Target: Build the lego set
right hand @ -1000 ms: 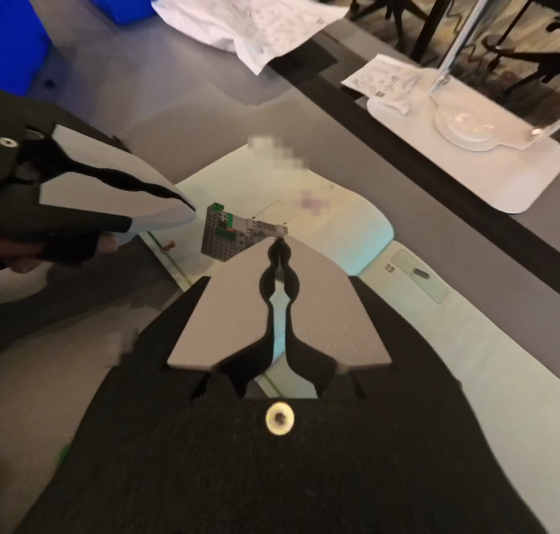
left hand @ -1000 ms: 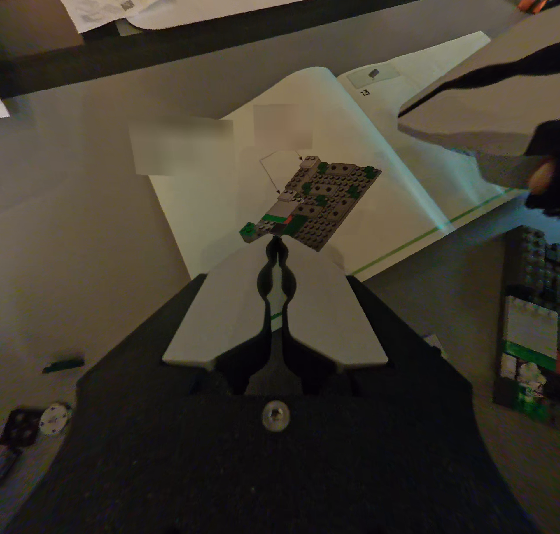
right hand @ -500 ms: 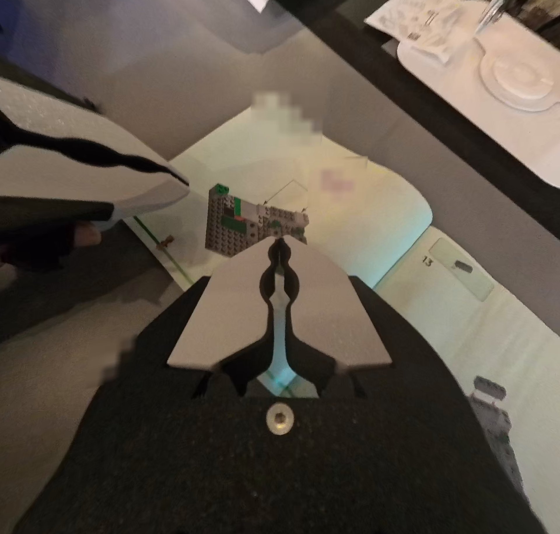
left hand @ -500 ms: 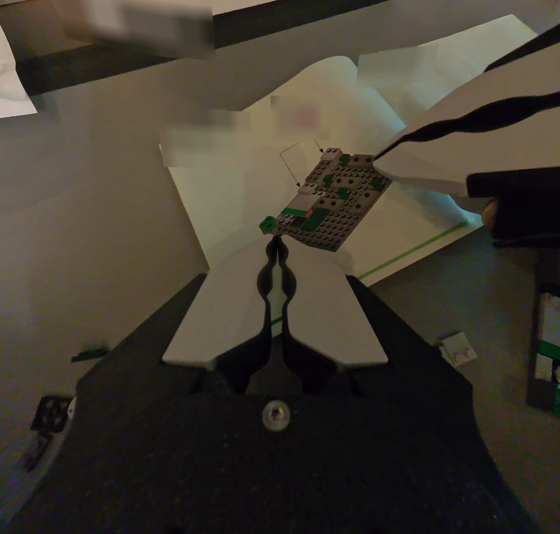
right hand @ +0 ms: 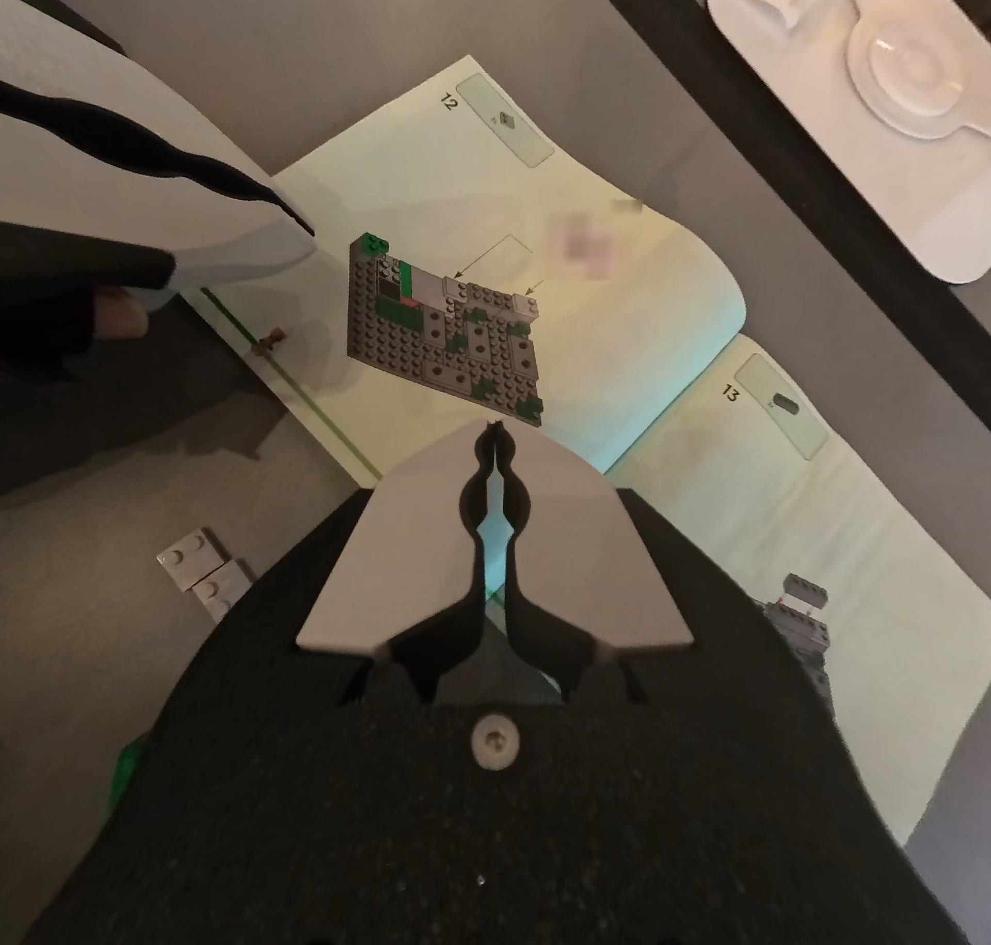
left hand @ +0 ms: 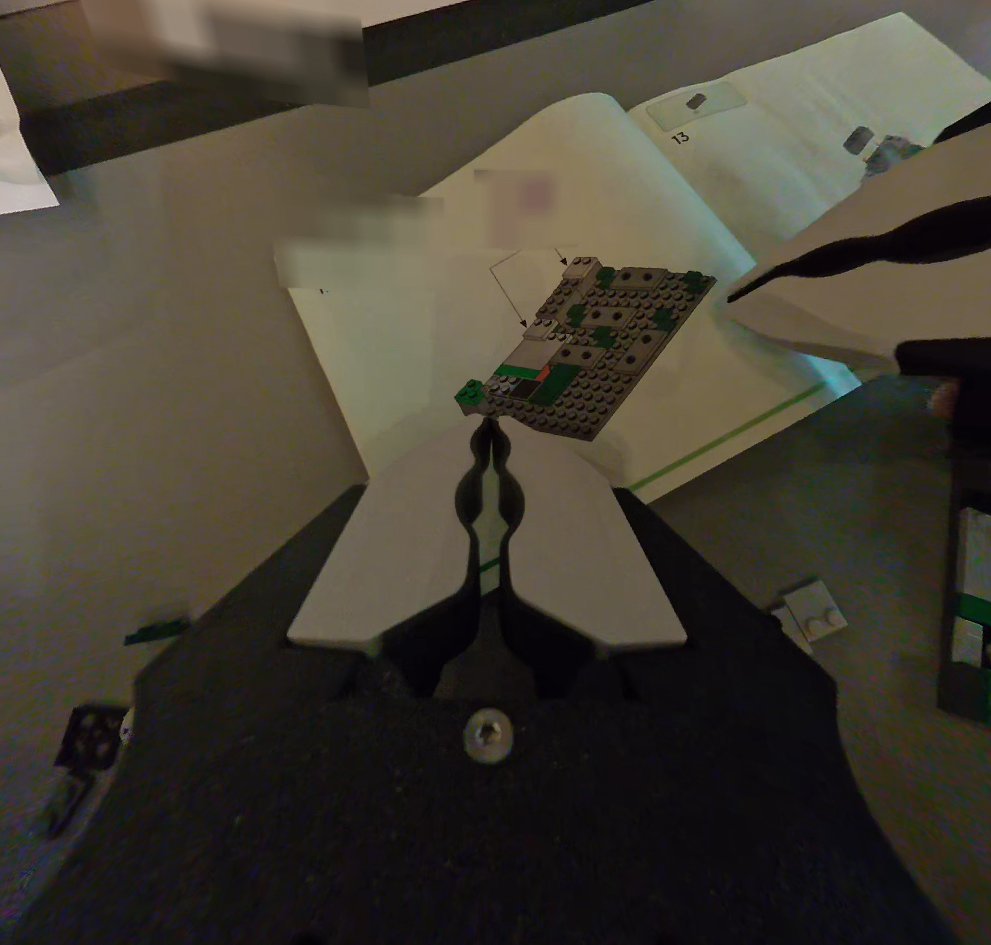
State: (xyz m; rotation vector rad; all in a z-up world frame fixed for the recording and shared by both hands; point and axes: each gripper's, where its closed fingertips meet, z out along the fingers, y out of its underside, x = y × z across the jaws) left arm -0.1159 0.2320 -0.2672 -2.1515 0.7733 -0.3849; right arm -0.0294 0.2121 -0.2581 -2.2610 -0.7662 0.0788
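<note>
An open instruction booklet (right hand: 616, 297) lies flat on the grey table (left hand: 161, 409); its page shows a printed picture of a grey studded plate with green bits. Both the left gripper (left hand: 490, 421) and right gripper (right hand: 494, 423) hover over it, jaws pressed together, holding nothing. Two light grey bricks (right hand: 201, 570) lie beside the booklet.

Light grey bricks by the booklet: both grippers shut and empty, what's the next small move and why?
Probably open the right gripper and lower it toward the two light grey bricks on the table, beside the open booklet. It hangs shut, holding nothing, over the printed baseplate picture, and the left gripper is shut and empty too. Whether these bricks match that step is unclear.
</note>
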